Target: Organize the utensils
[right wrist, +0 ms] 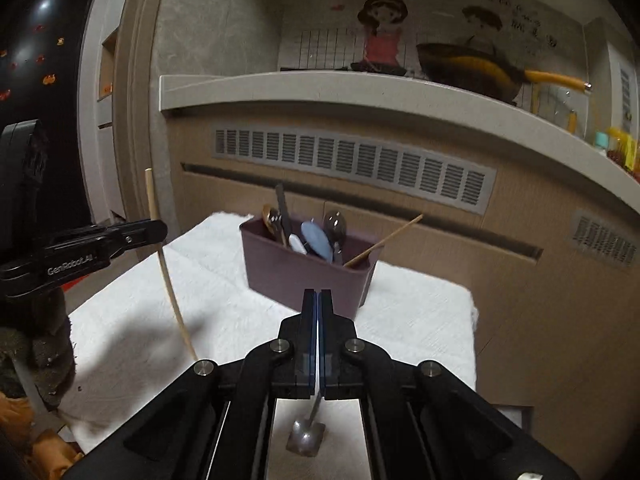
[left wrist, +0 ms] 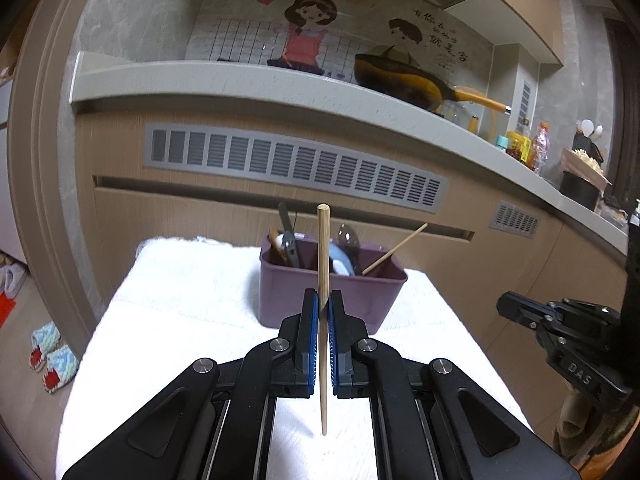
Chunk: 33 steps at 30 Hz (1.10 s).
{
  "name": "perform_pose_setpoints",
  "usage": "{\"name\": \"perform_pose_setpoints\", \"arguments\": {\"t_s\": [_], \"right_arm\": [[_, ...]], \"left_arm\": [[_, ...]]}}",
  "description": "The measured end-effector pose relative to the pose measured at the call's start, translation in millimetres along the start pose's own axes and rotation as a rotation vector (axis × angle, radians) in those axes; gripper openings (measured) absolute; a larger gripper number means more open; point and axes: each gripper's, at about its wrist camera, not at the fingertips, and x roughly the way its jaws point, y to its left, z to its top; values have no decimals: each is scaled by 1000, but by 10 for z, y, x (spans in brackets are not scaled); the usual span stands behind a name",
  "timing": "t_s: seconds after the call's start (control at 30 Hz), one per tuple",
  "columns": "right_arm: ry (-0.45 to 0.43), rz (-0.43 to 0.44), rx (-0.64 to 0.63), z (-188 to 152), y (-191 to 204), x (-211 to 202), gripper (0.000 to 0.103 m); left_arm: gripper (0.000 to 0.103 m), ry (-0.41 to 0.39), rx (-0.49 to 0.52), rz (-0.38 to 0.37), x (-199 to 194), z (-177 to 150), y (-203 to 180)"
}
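Note:
My left gripper (left wrist: 323, 300) is shut on a wooden chopstick (left wrist: 323, 248), held upright above the white cloth, just in front of the purple utensil bin (left wrist: 316, 300). The bin holds several utensils and one leaning chopstick (left wrist: 394, 249). My right gripper (right wrist: 317, 298) is shut on a small metal spoon (right wrist: 305, 436), whose bowl hangs below the jaws. The right wrist view shows the left gripper (right wrist: 158, 232) at left with its chopstick (right wrist: 170, 280), and the bin (right wrist: 304, 276) ahead.
The white cloth (left wrist: 180, 320) covers a small table before a kitchen counter (left wrist: 280, 84). A yellow-handled pan (left wrist: 404, 80) sits on the counter, with bottles (left wrist: 528, 148) at right. Slippers (left wrist: 50, 356) lie on the floor at left.

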Motion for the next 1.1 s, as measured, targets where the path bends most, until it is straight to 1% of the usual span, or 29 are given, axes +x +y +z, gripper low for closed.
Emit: {"name": "perform_pose_setpoints", "arguments": {"t_s": [0.07, 0.13, 0.17, 0.2, 0.27, 0.3, 0.37, 0.47, 0.53, 0.57, 0.6, 0.63, 0.67, 0.73, 0.9, 1.0, 1.1], "right_arm": [[24, 3, 14, -31, -70, 78, 0], [84, 17, 15, -114, -105, 223, 0], [116, 20, 23, -168, -112, 314, 2], [171, 32, 32, -253, -121, 471, 6], [265, 48, 42, -422, -115, 745, 24], [309, 49, 52, -525, -106, 901, 25], [367, 56, 61, -667, -90, 1107, 25], [418, 41, 86, -779, -100, 1408, 24], [450, 56, 115, -815, -135, 1553, 24], [465, 58, 118, -833, -139, 1609, 23], [452, 45, 100, -832, -120, 1607, 19], [458, 39, 81, -831, -100, 1614, 10], [456, 44, 75, -828, -93, 1599, 7], [442, 58, 86, -822, -97, 1532, 6], [333, 77, 112, -668, -142, 1140, 6], [241, 83, 132, -493, -185, 826, 6], [143, 87, 143, -256, -233, 554, 5]], "left_arm": [[5, -8, 7, 7, -38, 20, -16], [5, -7, 4, 8, -45, 25, -11], [5, -7, 3, 7, -43, 21, -3], [5, -5, 2, 6, -38, 23, 4], [5, 4, -5, 1, -5, 3, 34], [5, 9, -7, 1, 13, -12, 49], [5, 24, -9, 5, 59, -47, 96], [5, 46, -22, 9, 125, -92, 176], [5, 53, -30, 13, 156, -121, 215], [5, 56, -34, 15, 168, -137, 230], [5, 61, -41, 17, 185, -151, 253], [5, 66, -45, 18, 199, -163, 268], [5, 70, -50, 20, 216, -169, 276], [5, 71, -53, 22, 222, -182, 282], [5, 66, -44, 26, 205, -172, 249], [5, 53, -37, 21, 188, -113, 206], [5, 26, -26, 7, 163, 16, 149]]}}
